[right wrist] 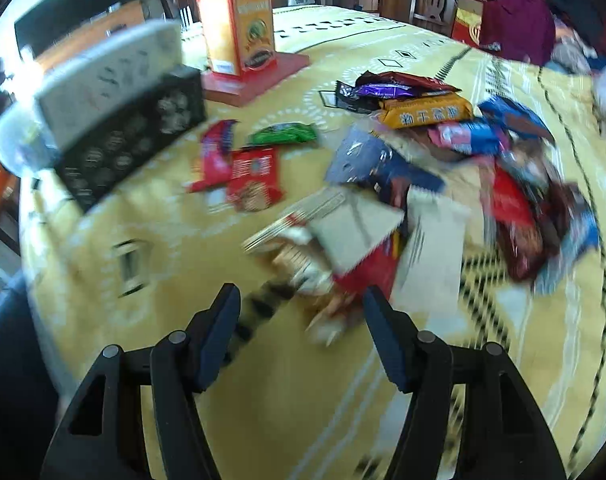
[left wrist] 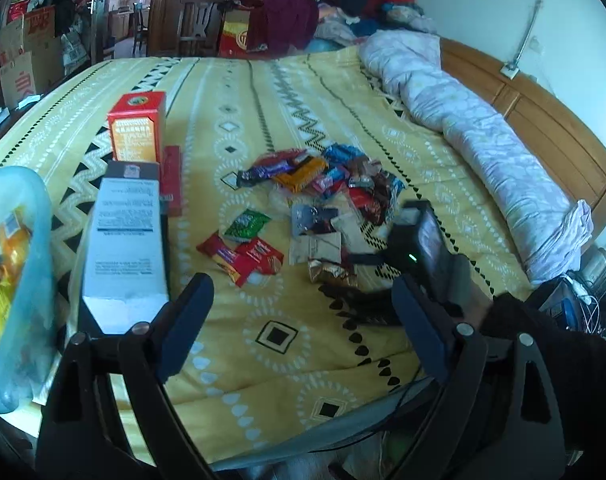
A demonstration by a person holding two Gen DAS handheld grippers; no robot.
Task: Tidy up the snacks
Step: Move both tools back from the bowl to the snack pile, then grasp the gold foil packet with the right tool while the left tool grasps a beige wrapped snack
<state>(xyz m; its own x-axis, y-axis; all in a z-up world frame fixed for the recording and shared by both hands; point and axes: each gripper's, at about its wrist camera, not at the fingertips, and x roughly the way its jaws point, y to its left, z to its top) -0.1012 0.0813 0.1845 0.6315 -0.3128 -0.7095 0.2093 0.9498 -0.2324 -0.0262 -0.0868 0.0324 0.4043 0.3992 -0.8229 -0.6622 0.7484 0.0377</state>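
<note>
A heap of small snack packets (left wrist: pixel 335 184) (right wrist: pixel 463 152) lies mid-bed on the yellow blanket (left wrist: pixel 263 92). A green packet (left wrist: pixel 247 226) (right wrist: pixel 283 134) and red packets (left wrist: pixel 239 256) (right wrist: pixel 255 178) lie apart from it on the left. My left gripper (left wrist: pixel 301 280) hovers open over the blanket in front of them, holding nothing. My right gripper (right wrist: pixel 301 290) is open low over the near edge of the heap, where a blurred red-and-white packet (right wrist: pixel 343 280) lies just past its tips, untouched. Its black housing (left wrist: pixel 419 236) shows in the left wrist view.
An orange-red carton (left wrist: pixel 137 128) (right wrist: pixel 239 28) stands on a flat red box (right wrist: pixel 259 76). A long white-and-black box (left wrist: pixel 123 240) (right wrist: pixel 115 92) and a pale blue tub (left wrist: pixel 27 240) with packets are at the left. A rolled lilac quilt (left wrist: pixel 463 120) lines the wooden headboard (left wrist: pixel 543 128).
</note>
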